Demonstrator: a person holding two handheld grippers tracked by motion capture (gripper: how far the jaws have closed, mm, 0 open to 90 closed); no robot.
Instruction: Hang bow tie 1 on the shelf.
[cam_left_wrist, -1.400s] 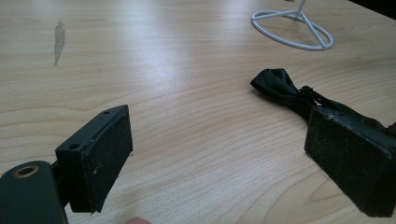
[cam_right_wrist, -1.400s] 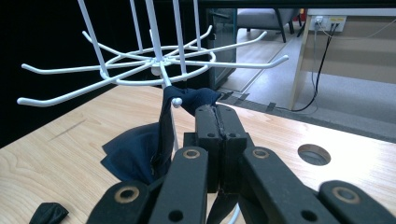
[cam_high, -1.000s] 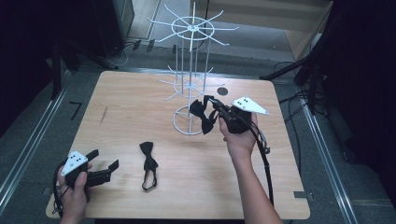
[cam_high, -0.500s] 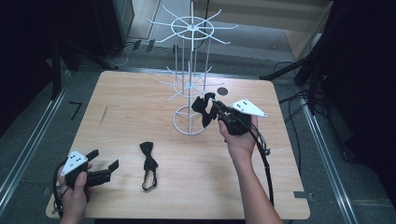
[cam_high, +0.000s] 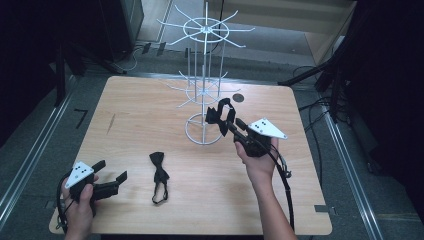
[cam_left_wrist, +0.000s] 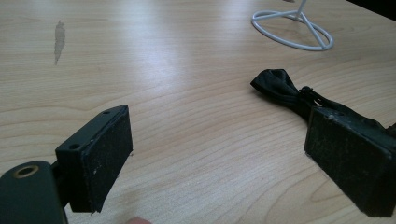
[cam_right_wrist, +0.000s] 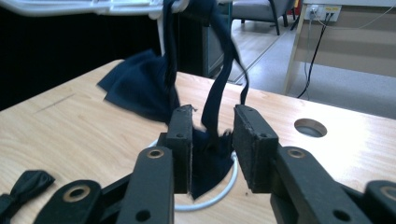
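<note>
A black bow tie (cam_high: 218, 114) hangs from a lower arm of the white wire display rack (cam_high: 205, 75), its strap looped up over the wire and its bow dangling above the rack's round base ring. In the right gripper view the same tie (cam_right_wrist: 140, 88) droops between the two black pads, and the strap runs down through the gap; the jaws have just been opening, and the pads now stand a little apart with the cloth loose between them, not pinched. The right gripper (cam_high: 231, 125) sits just beside the rack's base, held in the person's right hand, cable trailing back toward the table edge.

A second bow tie (cam_high: 159, 176) lies flat on the wooden table (cam_high: 140, 125), nearer the front, well apart from the rack. The left gripper (cam_high: 111, 181) rests low at the front left corner, jaws spread wide with nothing between them; in its own view the second tie (cam_left_wrist: 285, 88) lies just beyond the right-hand pad.
</note>
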